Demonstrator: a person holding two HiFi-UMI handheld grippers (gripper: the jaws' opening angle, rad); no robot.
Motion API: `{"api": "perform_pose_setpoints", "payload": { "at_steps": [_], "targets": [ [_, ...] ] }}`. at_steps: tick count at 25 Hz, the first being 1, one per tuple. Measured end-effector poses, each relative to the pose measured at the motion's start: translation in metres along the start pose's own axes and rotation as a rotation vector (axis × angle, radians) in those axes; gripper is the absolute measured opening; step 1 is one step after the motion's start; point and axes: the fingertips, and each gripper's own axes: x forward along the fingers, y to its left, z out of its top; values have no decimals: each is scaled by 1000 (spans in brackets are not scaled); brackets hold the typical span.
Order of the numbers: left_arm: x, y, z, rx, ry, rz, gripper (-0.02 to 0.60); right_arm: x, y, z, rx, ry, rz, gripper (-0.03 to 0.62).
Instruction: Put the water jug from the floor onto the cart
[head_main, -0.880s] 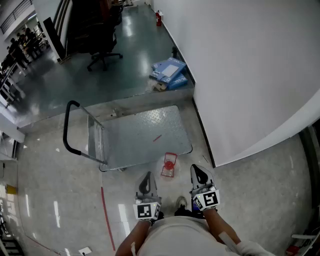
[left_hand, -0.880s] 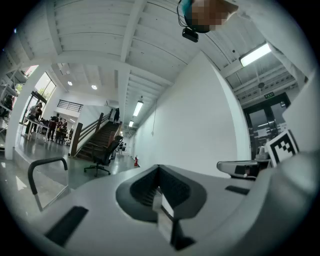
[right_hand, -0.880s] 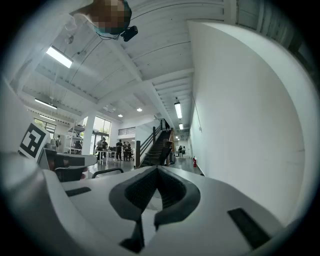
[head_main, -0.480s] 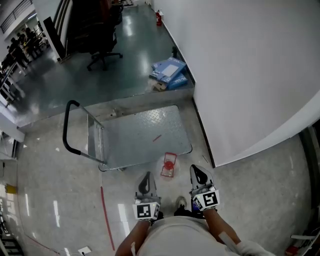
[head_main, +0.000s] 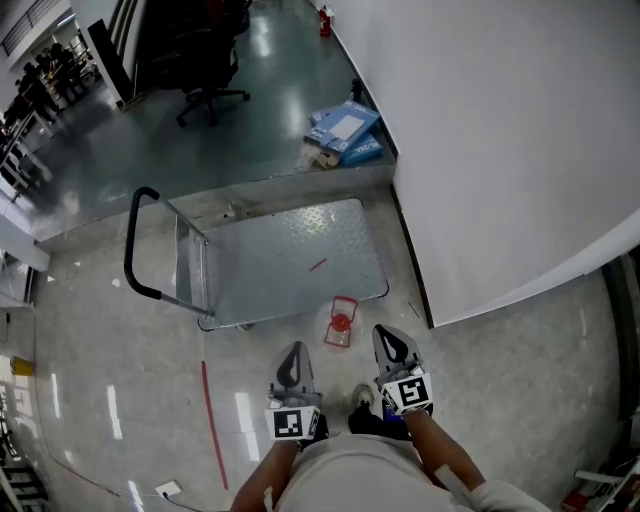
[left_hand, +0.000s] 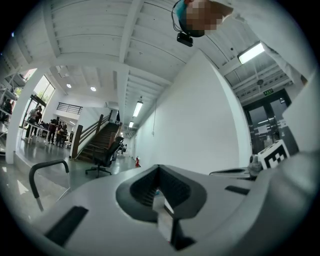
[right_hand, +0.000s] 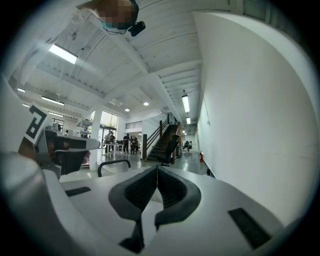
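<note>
The cart (head_main: 280, 262) is silver with diamond tread, its handle (head_main: 130, 245) black. The jug (head_main: 340, 324) at its 6 o'clock is clear and red. Boxes (head_main: 345, 130) at 12 o'clock are blue. A red stripe (head_main: 210, 425) marks pale floor (head_main: 110, 390). Left gripper (head_main: 294, 352) and right gripper (head_main: 388, 340) are grey, cubes (head_main: 290, 422) black-and-white.

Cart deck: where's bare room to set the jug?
Nearly all the cart deck is bare, from the handle side to the wall-side edge; only a small red mark lies mid-deck. Tightest by the water jug at its near edge.
</note>
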Motion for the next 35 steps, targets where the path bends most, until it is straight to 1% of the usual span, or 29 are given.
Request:
{"api": "perform_pose_setpoints", "payload": {
  "at_steps": [3, 5, 9, 12, 15, 16, 18, 19, 23, 28, 31, 35],
  "targets": [
    [0, 7, 0, 22, -4, -1, 3, 25, 8, -42, -38, 111, 29, 12],
    [-2, 10, -1, 22, 5, -1, 3, 41, 20, -78, -79, 219, 69, 14],
    [-9, 18, -9, -23, 51, 5, 3, 58, 47, -173, -145, 474, 167, 15],
    [-5, 34, -18, -35, 59, 2, 3, 73, 67, -243, -177, 630, 230, 15],
    [-1, 50, -39, -47, 88, -5, 3, 81, 86, -310, -202, 772, 289, 18],
    [-1, 54, -47, -50, 97, -6, 3, 82, 92, -331, -209, 814, 308, 31],
    [-1, 64, -64, -52, 115, -10, 3, 83, 103, -369, -225, 891, 336, 91],
    [-1, 68, -71, -51, 121, -14, 3, 84, 107, -385, -238, 926, 349, 103],
    [2, 83, -96, -46, 140, -24, 3, 92, 113, -441, -315, 1035, 399, 104],
    [-6, 97, -131, -72, 188, -2, 3, 93, 111, -496, -398, 1129, 457, 104],
    [-11, 105, -145, -83, 205, 12, 3, 89, 112, -522, -451, 1183, 496, 104],
    [-19, 112, -159, -111, 220, 30, 3, 89, 115, -543, -462, 1212, 483, 103]
  ]
}}
